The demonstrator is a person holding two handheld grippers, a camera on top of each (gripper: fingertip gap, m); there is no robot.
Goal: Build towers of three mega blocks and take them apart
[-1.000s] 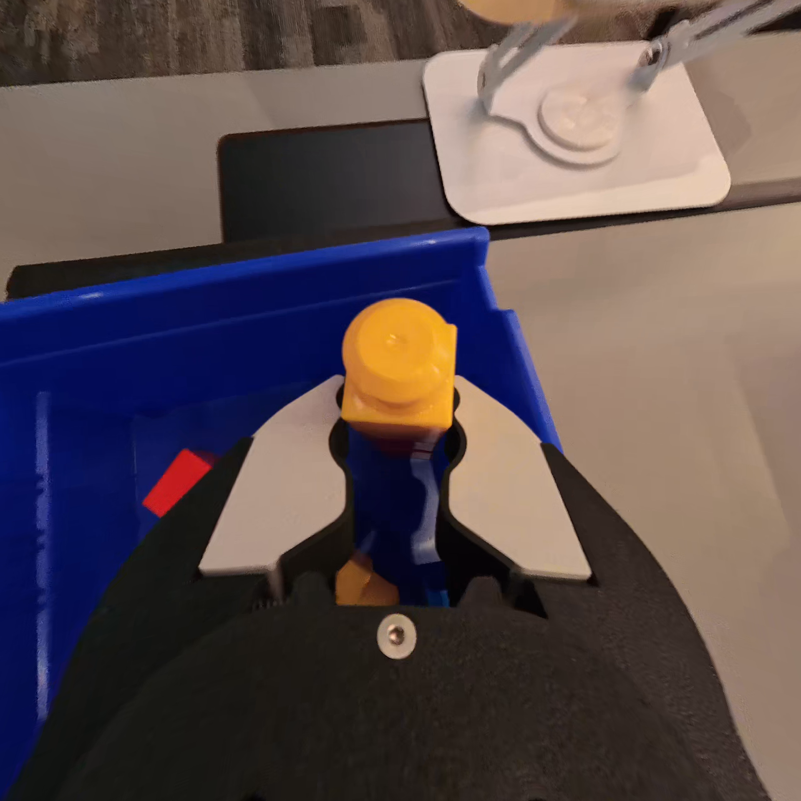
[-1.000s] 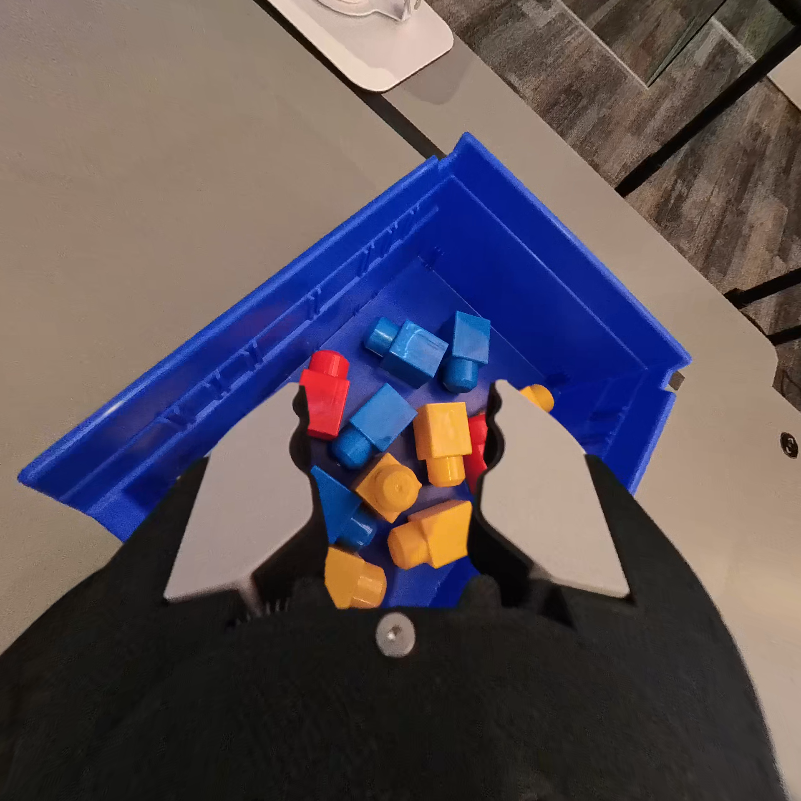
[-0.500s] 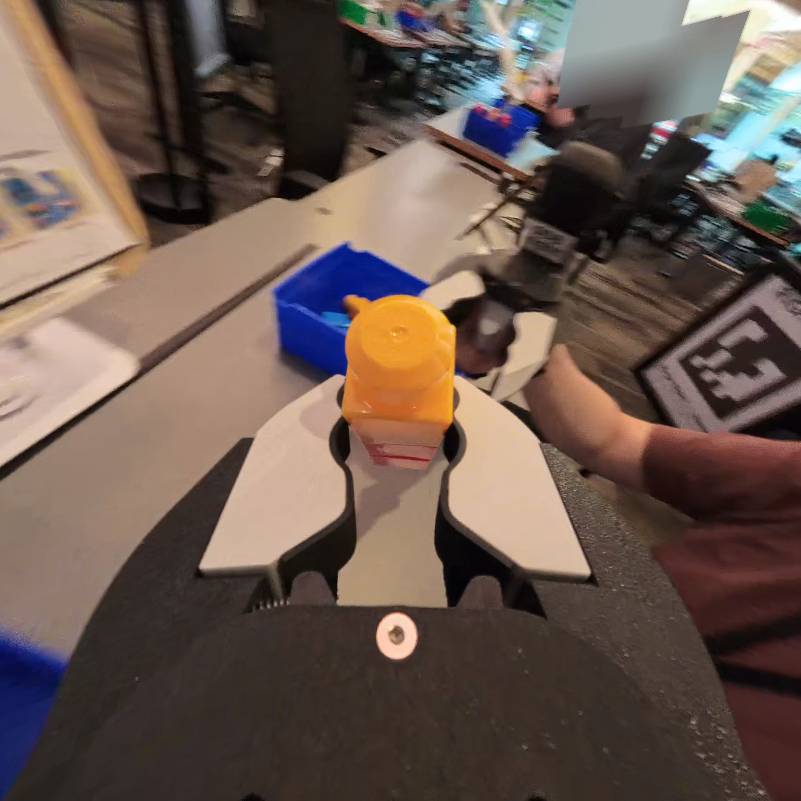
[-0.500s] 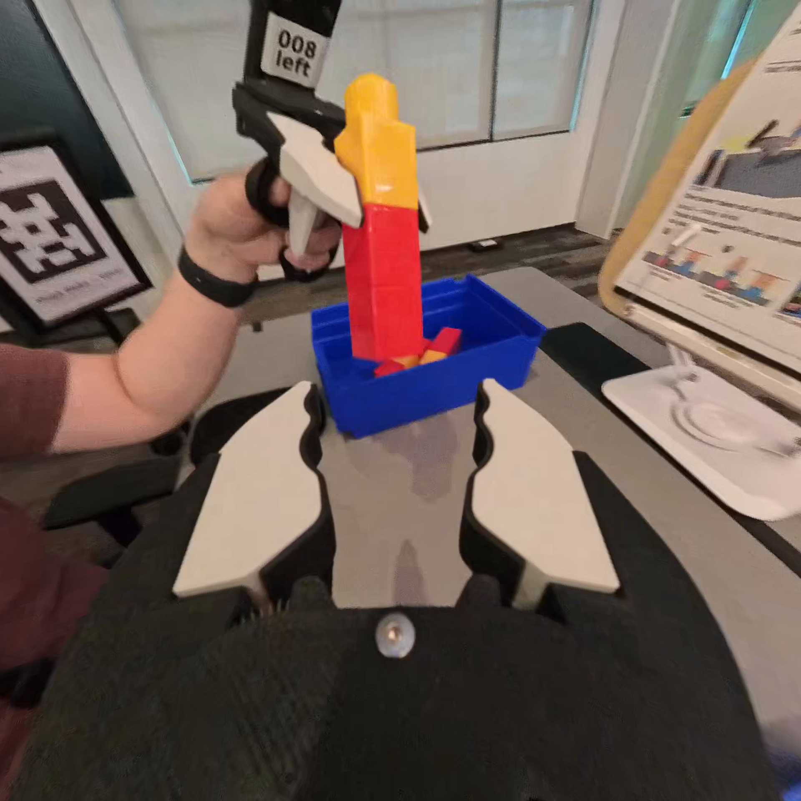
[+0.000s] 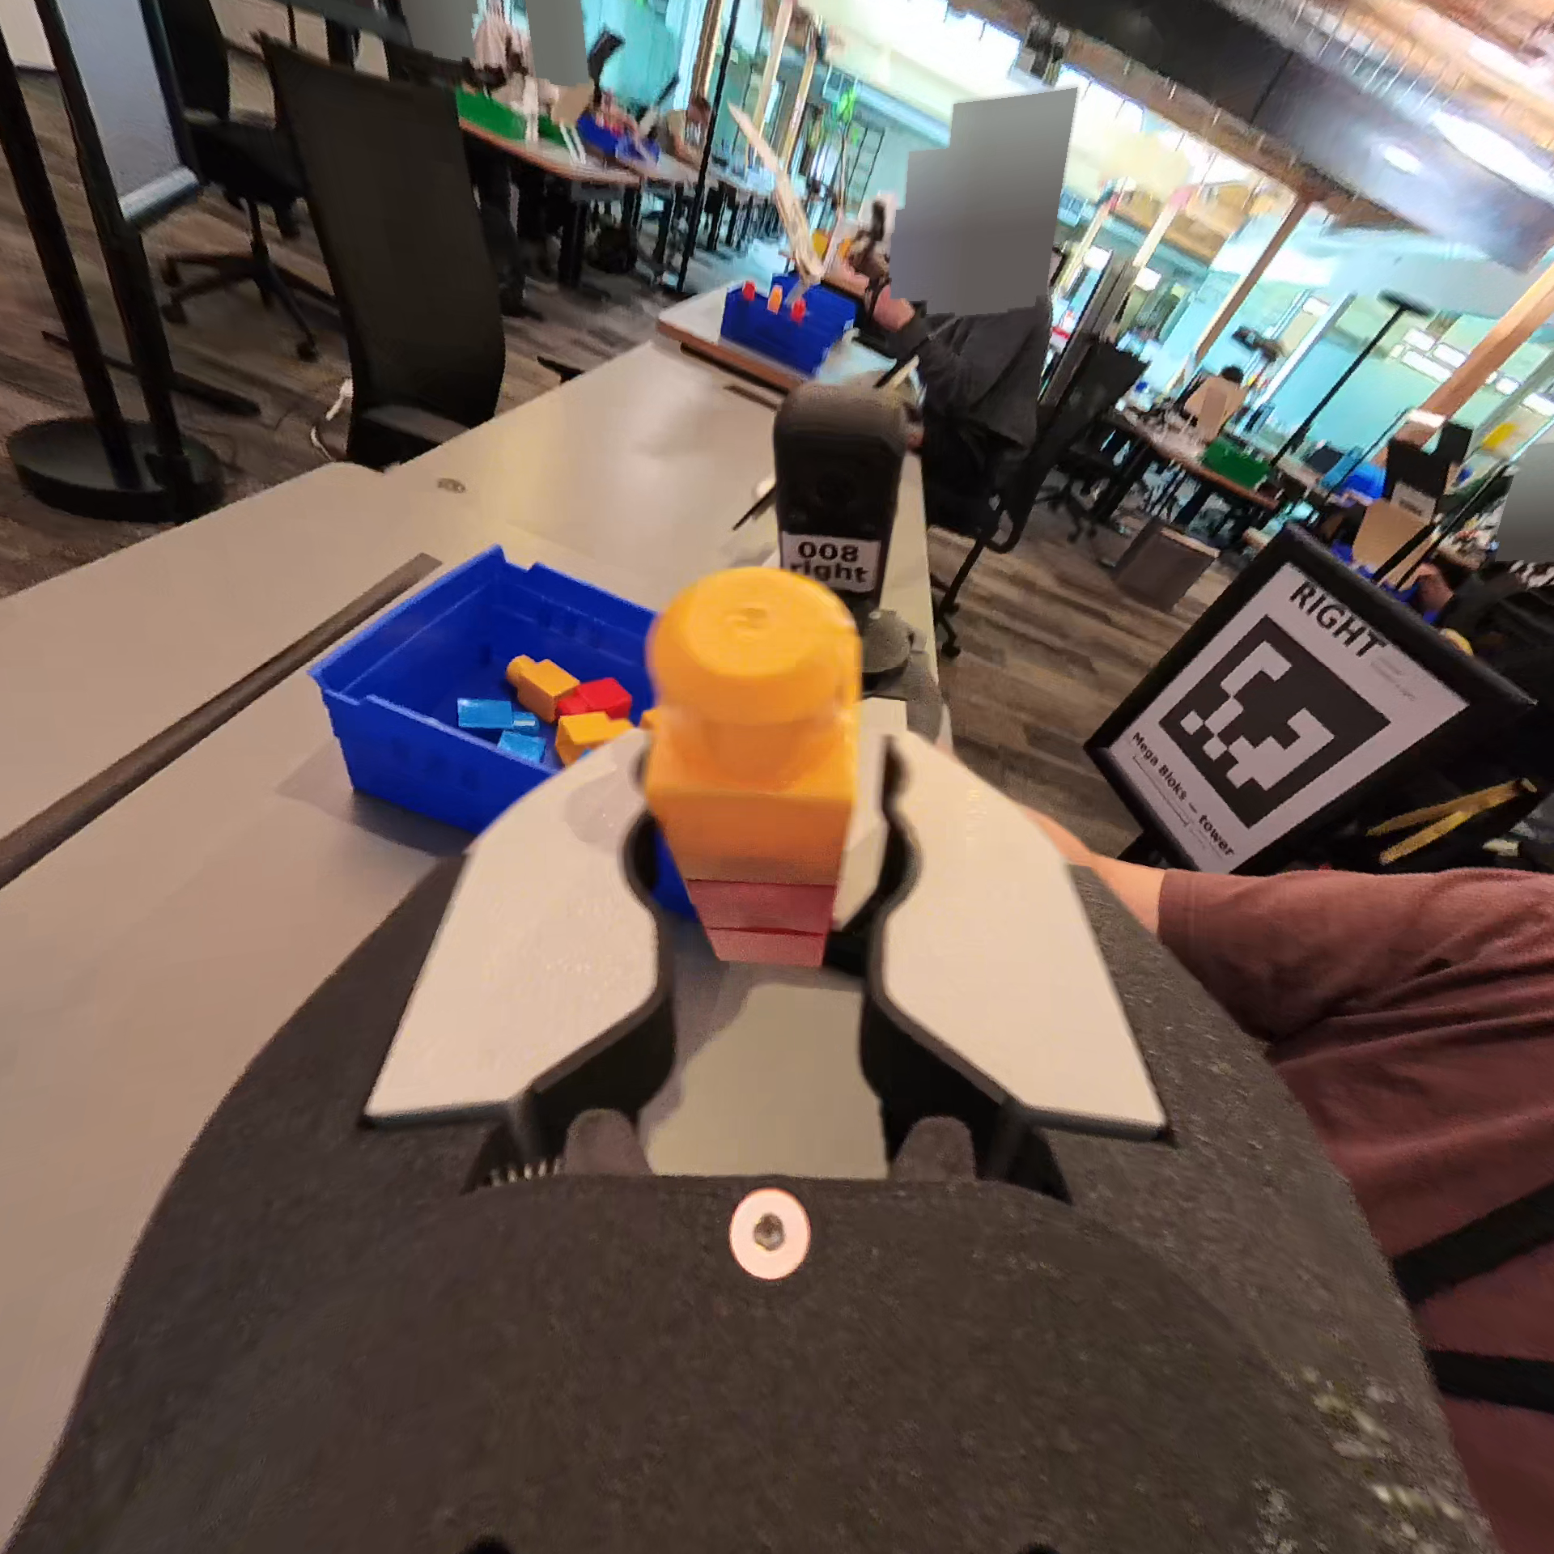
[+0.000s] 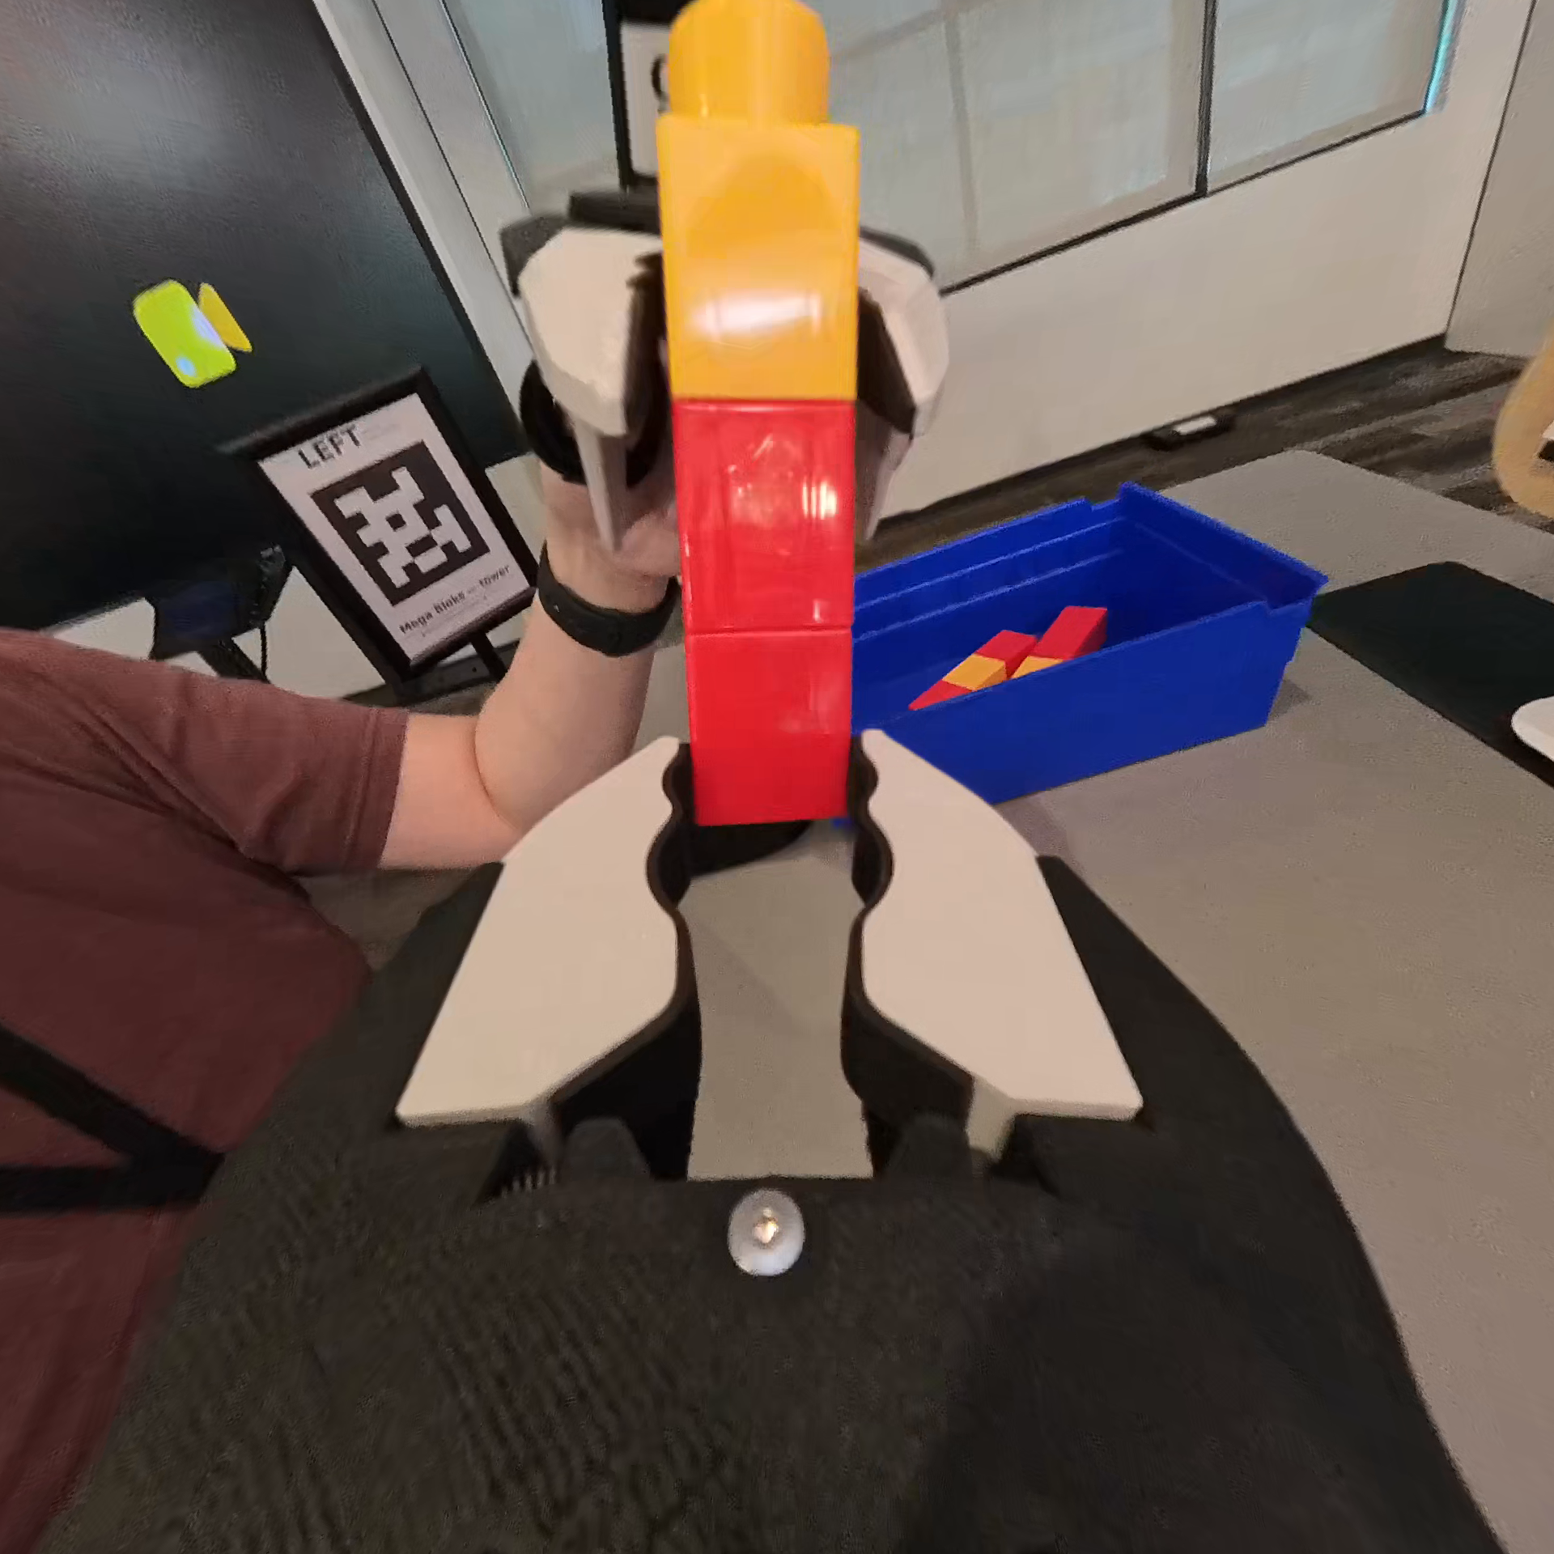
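A grey surface (image 5: 210,631) ran away into a large open workroom with dark wood-look flooring, black office chairs and further work tables in the distance. On it stood a blue bin (image 5: 404,740), well left of centre in the left wrist view, holding loose yellow, red and blue blocks (image 5: 555,706). In the right wrist view the same bin (image 6: 1135,723) lay to the right, with white-framed windows along the far wall behind it and a framed black-and-white marker sign (image 6: 395,521) standing at the left. A similar sign (image 5: 1295,740) stood off the right edge of the surface in the left wrist view.

The tower (image 6: 761,471), a yellow block over two red ones, was held upright in the air above the surface, near the bin. The left tool (image 5: 757,807) stood about the yellow top block (image 5: 753,757), with a slim gap showing along its right finger (image 5: 967,883), so I could not tell whether it pressed on the block. The right tool (image 6: 767,778) was closed on the bottom red block (image 6: 769,732), both pads against its sides.
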